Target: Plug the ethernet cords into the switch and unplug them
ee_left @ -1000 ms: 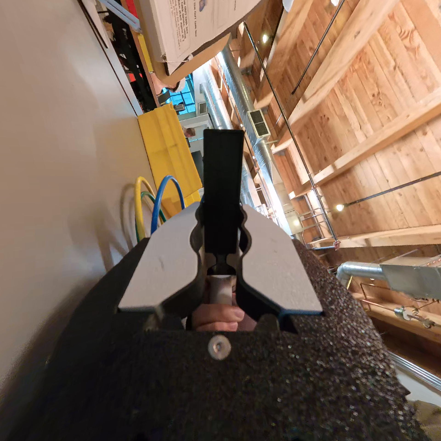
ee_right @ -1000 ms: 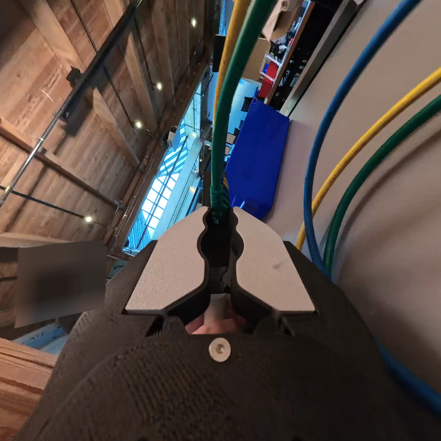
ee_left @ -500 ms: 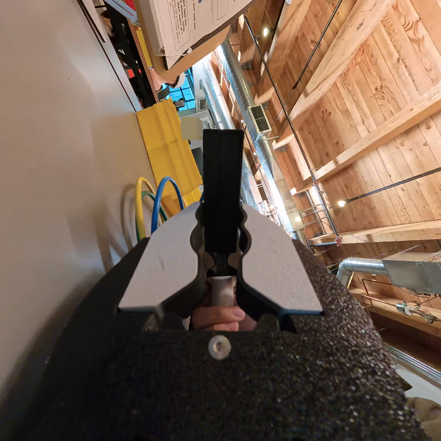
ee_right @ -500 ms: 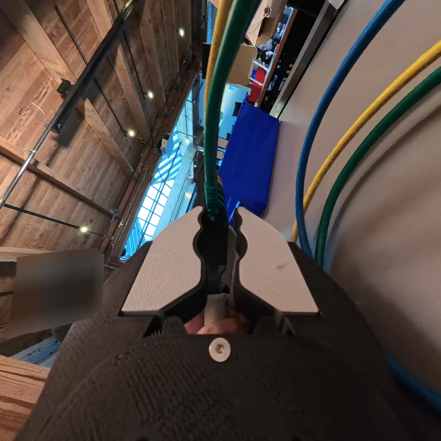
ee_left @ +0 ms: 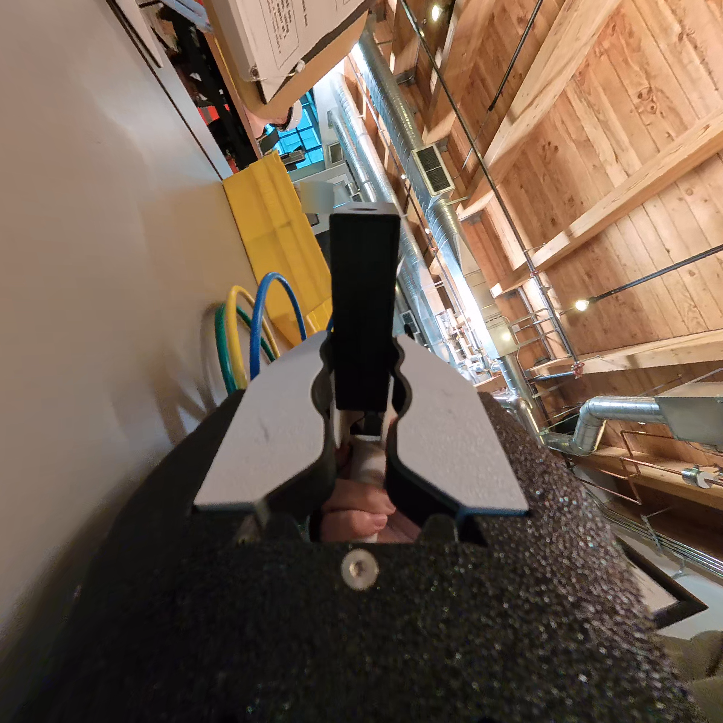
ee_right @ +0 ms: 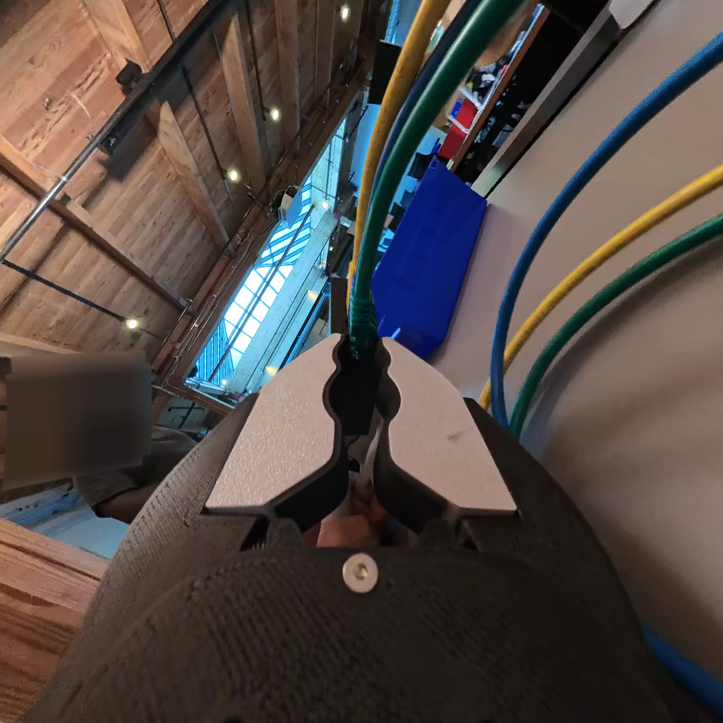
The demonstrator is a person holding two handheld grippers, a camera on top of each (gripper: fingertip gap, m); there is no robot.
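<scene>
Black and slab-sided, the switch (ee_left: 362, 313) stands pinched edge-on in the left gripper (ee_left: 362, 375), its jaws pressed against both flanks. Compared with a second ago its pale end face now shows at 12 o'clock, so the unit has tipped slightly toward the camera. Loops of blue cord (ee_left: 274, 313), yellow cord (ee_left: 234, 332) and green cord (ee_left: 219, 344) lie on the tan table (ee_left: 98, 234) at 10 o'clock, before a yellow bin (ee_left: 274, 242).

From the right wrist, the right gripper (ee_right: 360, 364) is clamped on the green cord's plug (ee_right: 362, 321), which has drifted a little rightward since earlier. A blue bin (ee_right: 422, 266) sits at 1 o'clock. Whether the plug is seated I cannot tell; I judge an unplugging pull is under way.
</scene>
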